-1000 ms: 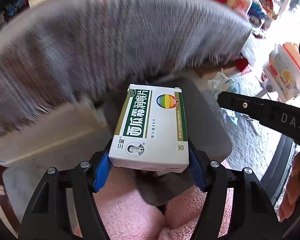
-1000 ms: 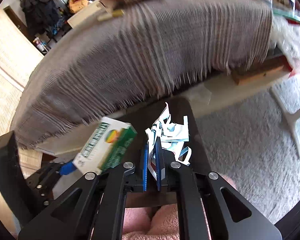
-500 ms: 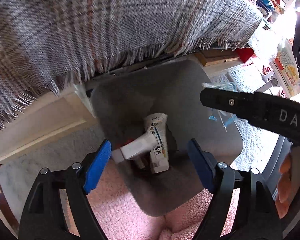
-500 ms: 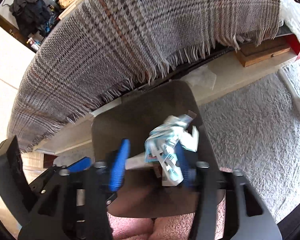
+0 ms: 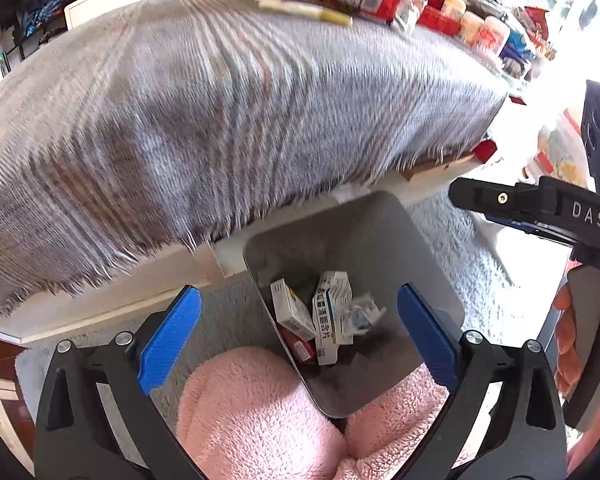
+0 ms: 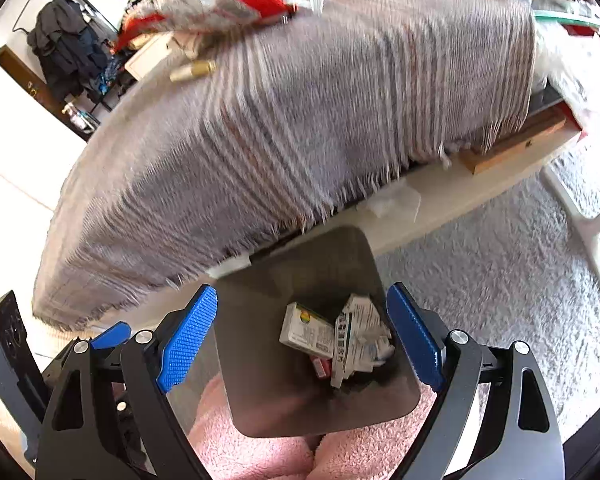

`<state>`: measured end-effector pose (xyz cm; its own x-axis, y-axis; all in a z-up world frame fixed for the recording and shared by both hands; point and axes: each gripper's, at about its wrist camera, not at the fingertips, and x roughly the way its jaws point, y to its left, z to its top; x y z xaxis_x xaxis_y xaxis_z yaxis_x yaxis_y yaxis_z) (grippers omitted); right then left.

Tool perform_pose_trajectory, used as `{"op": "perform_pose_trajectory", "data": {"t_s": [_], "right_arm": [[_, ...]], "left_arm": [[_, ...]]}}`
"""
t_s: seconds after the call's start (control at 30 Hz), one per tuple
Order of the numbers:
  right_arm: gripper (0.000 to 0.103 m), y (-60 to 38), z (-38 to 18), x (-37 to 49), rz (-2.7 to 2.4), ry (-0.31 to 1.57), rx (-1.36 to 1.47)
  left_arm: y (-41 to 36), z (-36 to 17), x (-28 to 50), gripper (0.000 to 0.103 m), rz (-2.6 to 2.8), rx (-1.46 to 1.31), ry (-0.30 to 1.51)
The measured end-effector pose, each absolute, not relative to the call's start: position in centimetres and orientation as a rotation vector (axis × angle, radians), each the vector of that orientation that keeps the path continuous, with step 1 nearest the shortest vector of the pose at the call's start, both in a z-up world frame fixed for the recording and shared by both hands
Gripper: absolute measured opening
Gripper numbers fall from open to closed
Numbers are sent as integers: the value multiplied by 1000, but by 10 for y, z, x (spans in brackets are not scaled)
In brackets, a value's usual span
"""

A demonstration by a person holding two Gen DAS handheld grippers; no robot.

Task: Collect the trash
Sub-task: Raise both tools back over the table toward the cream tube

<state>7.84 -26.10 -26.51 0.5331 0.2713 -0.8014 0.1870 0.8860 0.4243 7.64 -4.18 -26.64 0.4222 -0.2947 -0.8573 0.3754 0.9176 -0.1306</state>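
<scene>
Both the left gripper and right gripper hang spread and empty at lower centre above the grey bin, where the boxes and crumpled paper lie

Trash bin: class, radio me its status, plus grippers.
Left gripper and right gripper: jaws open, empty. Medicine box and crumpled paper down in the trash bin. Nothing blocking the opening.

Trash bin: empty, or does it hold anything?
Not empty. The trash bin holds medicine boxes and crumpled paper at its bottom.
</scene>
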Motion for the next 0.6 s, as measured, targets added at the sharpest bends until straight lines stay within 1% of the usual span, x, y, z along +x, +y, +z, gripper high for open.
{"op": "perform_pose_trajectory", "data": {"t_s": [0.23,0.6], "right_arm": [[88,-282,-229,92,17,953,485],[88,-318,-191,142,-53,849,470]], "left_arm": [[-40,-229,95,95,-412,67,983],[-67,-191,166,95,-396,61,895]]}}
